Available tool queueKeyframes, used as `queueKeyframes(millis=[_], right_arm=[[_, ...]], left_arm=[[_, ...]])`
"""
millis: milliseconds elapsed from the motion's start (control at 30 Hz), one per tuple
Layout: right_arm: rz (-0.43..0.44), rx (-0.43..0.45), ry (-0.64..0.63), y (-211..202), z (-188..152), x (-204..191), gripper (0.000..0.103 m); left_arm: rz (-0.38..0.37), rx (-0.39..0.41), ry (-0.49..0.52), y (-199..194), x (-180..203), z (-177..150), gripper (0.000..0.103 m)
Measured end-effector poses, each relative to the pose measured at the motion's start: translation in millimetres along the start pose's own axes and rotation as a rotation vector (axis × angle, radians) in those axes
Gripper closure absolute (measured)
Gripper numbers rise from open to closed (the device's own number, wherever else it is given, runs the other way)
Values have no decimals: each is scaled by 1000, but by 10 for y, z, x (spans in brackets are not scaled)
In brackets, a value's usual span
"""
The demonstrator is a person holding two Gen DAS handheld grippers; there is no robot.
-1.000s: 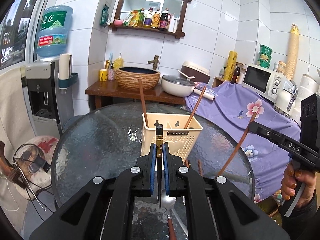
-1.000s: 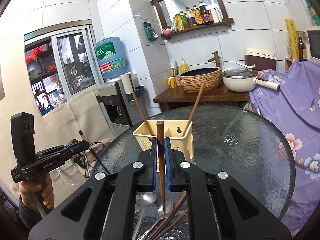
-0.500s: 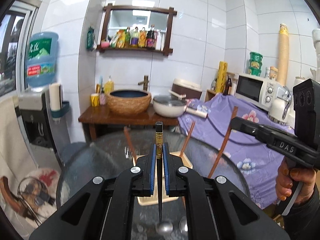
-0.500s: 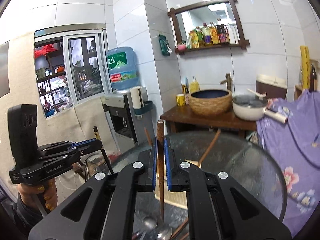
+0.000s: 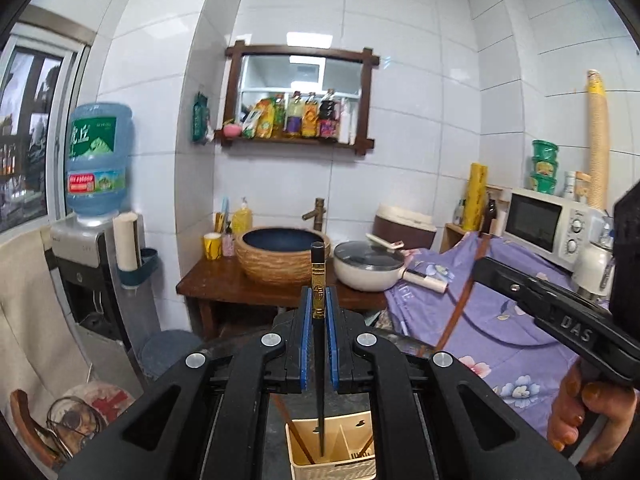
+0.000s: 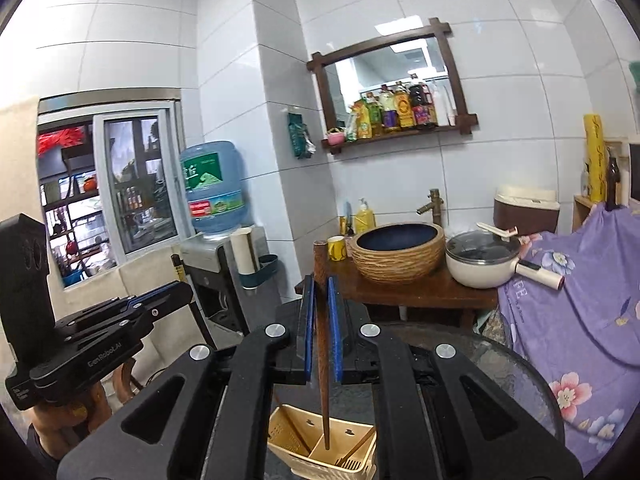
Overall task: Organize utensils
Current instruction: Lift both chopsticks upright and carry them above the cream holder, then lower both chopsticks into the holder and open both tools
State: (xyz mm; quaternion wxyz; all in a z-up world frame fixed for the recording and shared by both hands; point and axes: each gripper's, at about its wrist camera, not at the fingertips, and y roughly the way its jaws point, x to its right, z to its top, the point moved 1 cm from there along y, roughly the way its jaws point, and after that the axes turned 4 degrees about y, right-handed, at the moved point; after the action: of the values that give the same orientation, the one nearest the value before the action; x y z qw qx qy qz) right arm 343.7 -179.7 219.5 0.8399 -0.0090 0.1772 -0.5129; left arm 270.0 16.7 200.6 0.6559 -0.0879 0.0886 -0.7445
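My left gripper (image 5: 319,293) is shut on a black chopstick (image 5: 318,280) with a gold band, held upright. Its thin tip hangs over the cream utensil holder (image 5: 332,470) below. My right gripper (image 6: 321,285) is shut on a brown wooden chopstick (image 6: 321,344), whose tip points into the same holder (image 6: 280,428). Two brown chopsticks (image 6: 356,448) lean inside the holder. The holder stands on a round glass table (image 6: 500,380). Each gripper shows in the other's view: the right gripper (image 5: 480,266) at the right, the left gripper (image 6: 180,292) at the left, both in a person's hands.
Behind the table is a wooden stand (image 5: 224,284) with a woven basin (image 5: 280,256) and a white pot (image 5: 366,268). A water dispenser (image 5: 96,256) stands at the left. A purple flowered cloth (image 5: 500,320) and a microwave (image 5: 544,224) are at the right.
Both grippers rose, each lifting its chopstick. The holder dropped to the bottom of both views, and the spoons on the table slipped out of sight.
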Motion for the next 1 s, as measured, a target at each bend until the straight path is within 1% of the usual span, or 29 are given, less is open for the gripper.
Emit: queueKeyframes(millis=[67,167,300,467,700,767,867,900,933,967,1000], right_arm=[[-15,-22,16,95,-127,70,95],[-24,-77,45,258,-357,169,95],[-30,-129,75,401,-622,246,95],[-52,-167,97,482,-849,319,95],[-87,-185,121,529,-981,472,95],[-87,-195,127,540,-998,486,95],[-91,-198,105,545,-1014,467,95],[-98,-184,101,524,-1019,471,95],[-96,-178,101,513,-1011,475,93],[-94,-173,101,500,-1004,472,88],[-97,-168,99,478,-1007,472,83]], left_arm=[[19,-33,-23,166,-45,-152,96],[40,-68,-34,339,-78,-388,96],[34,-119,-84,477,-156,-667,96],[29,-192,-103,645,-183,-960,96],[30,-237,-99,769,-200,-1129,96],[42,-229,-73,762,-180,-1135,96],[30,-228,-57,744,-146,-1128,96],[30,-229,-51,741,-141,-1125,94],[32,-225,-46,729,-134,-1126,86],[34,-217,-43,702,-131,-1121,78],[33,-206,-43,664,-128,-1114,55]])
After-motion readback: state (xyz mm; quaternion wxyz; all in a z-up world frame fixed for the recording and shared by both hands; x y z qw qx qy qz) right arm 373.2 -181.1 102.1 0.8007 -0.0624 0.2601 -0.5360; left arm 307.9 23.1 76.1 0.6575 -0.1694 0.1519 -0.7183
